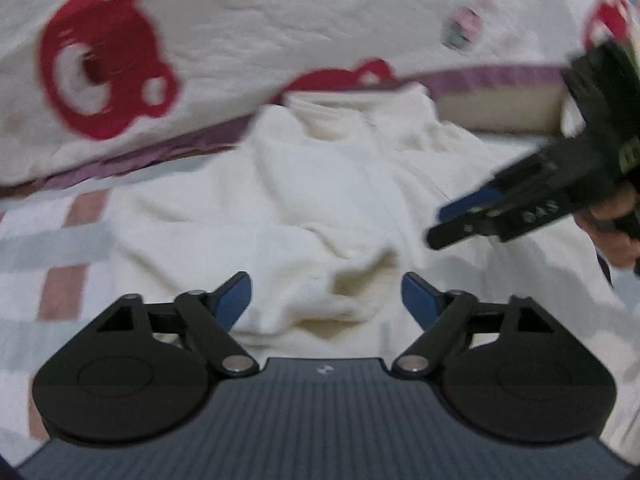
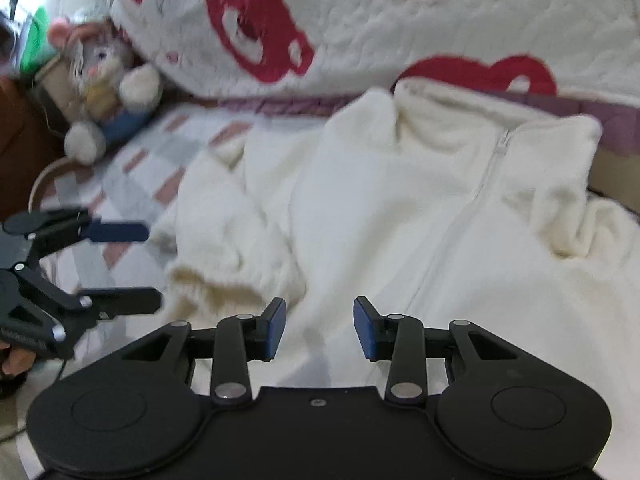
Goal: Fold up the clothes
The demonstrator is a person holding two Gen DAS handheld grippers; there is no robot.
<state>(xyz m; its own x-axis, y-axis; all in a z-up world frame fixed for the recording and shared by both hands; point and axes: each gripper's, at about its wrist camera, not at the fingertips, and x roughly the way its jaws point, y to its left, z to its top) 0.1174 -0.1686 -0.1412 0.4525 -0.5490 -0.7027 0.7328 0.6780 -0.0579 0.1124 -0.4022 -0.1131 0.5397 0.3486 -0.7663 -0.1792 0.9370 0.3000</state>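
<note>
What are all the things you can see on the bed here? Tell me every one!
fleece jacket: one, cream white, zip front, rumpled on the bed sheet in front of both grippers
quilt: one, white with red bear faces and a purple edge, behind the jacket
bed sheet: one, white with pink and grey checks, under the jacket
stuffed toy: one, grey and white with pink ears, at the far left by the quilt
left hand-held gripper: one, black with blue pads, jaws open, nothing between them, above the jacket's cuff
right hand-held gripper: one, black with blue pads, jaws apart, nothing between them, above the jacket
hand: one, holding the right gripper's handle
</note>
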